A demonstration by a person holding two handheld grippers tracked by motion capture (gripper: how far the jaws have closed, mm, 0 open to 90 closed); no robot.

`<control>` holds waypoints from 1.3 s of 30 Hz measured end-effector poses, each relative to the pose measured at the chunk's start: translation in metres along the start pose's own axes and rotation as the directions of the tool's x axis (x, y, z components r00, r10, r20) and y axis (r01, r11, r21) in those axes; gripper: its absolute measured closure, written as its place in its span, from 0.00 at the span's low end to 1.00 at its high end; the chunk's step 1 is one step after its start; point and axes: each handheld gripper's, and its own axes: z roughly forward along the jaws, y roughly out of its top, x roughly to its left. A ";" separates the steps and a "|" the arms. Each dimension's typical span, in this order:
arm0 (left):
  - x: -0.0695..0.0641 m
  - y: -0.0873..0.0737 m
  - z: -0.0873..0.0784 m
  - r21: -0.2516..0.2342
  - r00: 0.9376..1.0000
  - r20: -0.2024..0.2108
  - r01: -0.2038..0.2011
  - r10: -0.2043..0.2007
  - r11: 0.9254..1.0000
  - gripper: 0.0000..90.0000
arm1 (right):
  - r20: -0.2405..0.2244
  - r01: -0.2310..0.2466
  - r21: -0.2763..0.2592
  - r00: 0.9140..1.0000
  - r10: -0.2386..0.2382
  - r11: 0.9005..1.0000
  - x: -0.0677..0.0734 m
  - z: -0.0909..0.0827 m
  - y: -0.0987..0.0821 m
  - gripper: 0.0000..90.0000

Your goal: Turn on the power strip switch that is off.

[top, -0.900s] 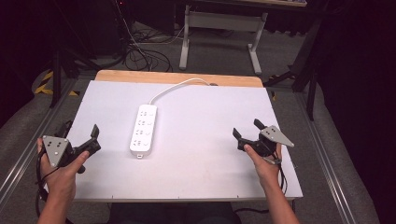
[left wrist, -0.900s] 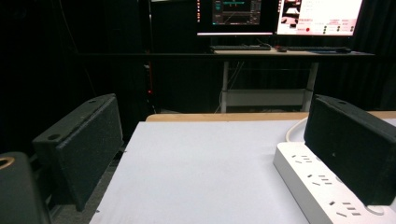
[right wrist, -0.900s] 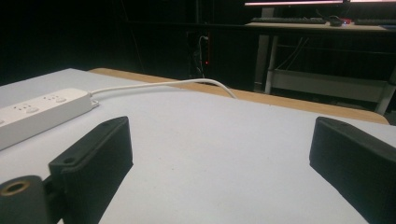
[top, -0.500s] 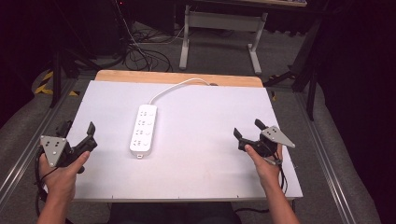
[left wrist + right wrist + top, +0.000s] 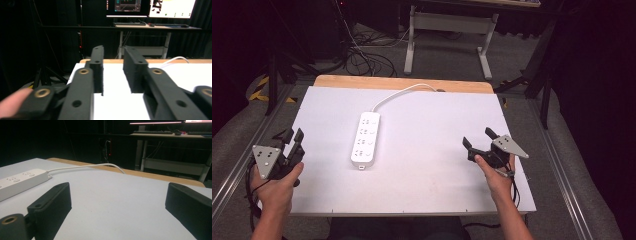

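Note:
A white power strip [image 5: 366, 139] lies left of centre on the white table [image 5: 427, 115], and its white cable [image 5: 399, 92] curves off toward the far edge. My left gripper [image 5: 293, 134] sits at the table's left edge, well left of the strip. In the left gripper view its jaws [image 5: 113, 57] stand a narrow gap apart with nothing between them. My right gripper [image 5: 477, 136] rests on the right side of the table, jaws wide apart and empty. In the right gripper view [image 5: 120, 195] the strip [image 5: 20, 182] lies far left and the cable [image 5: 87, 166] runs behind.
A wooden strip [image 5: 402, 82] borders the table's far edge. Metal rails [image 5: 242, 165] run along both sides. Behind stand a desk frame [image 5: 447, 22], loose floor cables [image 5: 362, 60] and lit monitors [image 5: 150, 7].
The left gripper's jaws have drawn closer together, with nothing between them. The right gripper and the power strip have stayed put.

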 end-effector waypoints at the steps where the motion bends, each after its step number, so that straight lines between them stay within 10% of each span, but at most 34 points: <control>1: 0.001 0.000 0.000 0.004 1.000 0.013 0.006 -0.006 1.000 0.83 | 0.001 0.000 0.001 1.000 0.000 1.000 0.000 0.000 0.000 0.08; 8: 0.005 0.001 -0.001 0.002 0.999 0.022 0.032 -0.032 0.999 1.00 | 0.001 -0.003 0.002 1.000 0.002 1.000 0.000 -0.001 0.000 0.08; 22: 0.000 0.012 0.006 -0.012 0.999 0.014 -0.031 0.031 0.999 1.00 | -0.002 -0.005 0.005 1.000 0.005 1.000 0.000 -0.001 -0.001 0.08; 39: -0.032 0.027 0.031 0.141 0.984 0.157 -0.108 0.085 0.984 1.00 | 0.007 -0.021 0.001 1.000 0.021 1.000 -0.006 -0.004 -0.001 0.07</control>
